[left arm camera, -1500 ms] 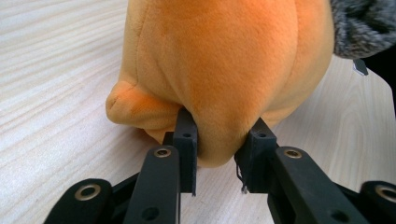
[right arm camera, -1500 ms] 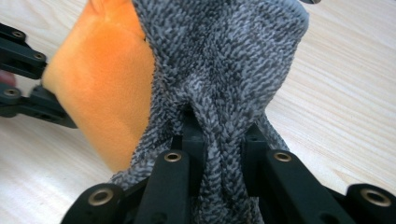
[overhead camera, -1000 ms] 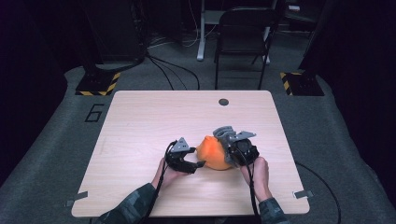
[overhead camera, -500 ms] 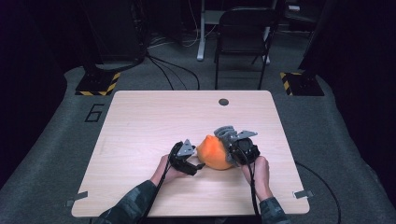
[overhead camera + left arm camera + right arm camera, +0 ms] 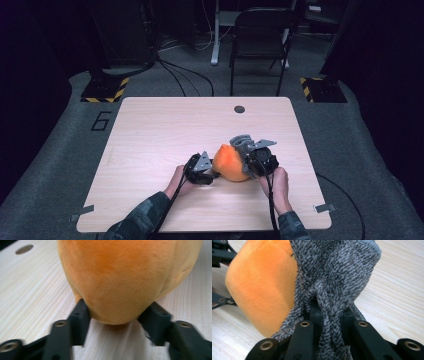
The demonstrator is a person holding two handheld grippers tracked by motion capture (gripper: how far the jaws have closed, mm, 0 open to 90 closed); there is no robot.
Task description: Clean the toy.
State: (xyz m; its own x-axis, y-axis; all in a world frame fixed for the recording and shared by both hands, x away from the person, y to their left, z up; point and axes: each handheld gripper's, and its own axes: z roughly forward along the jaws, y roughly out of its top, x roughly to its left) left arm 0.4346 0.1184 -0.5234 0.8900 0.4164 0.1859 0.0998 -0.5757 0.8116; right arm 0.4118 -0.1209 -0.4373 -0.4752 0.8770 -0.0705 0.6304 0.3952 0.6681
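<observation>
Right tongs [image 5: 329,312] clenched on the grey knit cover [image 5: 337,272]. Left tongs [image 5: 117,320], just closing, pinch the orange plush [image 5: 125,277] on the counter [image 5: 165,130]. Hold plush firm, peel slowly.

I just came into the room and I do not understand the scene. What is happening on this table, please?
A person at the light wooden table works on a soft orange plush object with two hand-held grippers. The right gripper is shut on a grey knitted fabric that wraps one end of the plush object. The left gripper has just been closing, and its pads now press the opposite rounded end of the plush. The object rests on the table between both grippers.
</observation>
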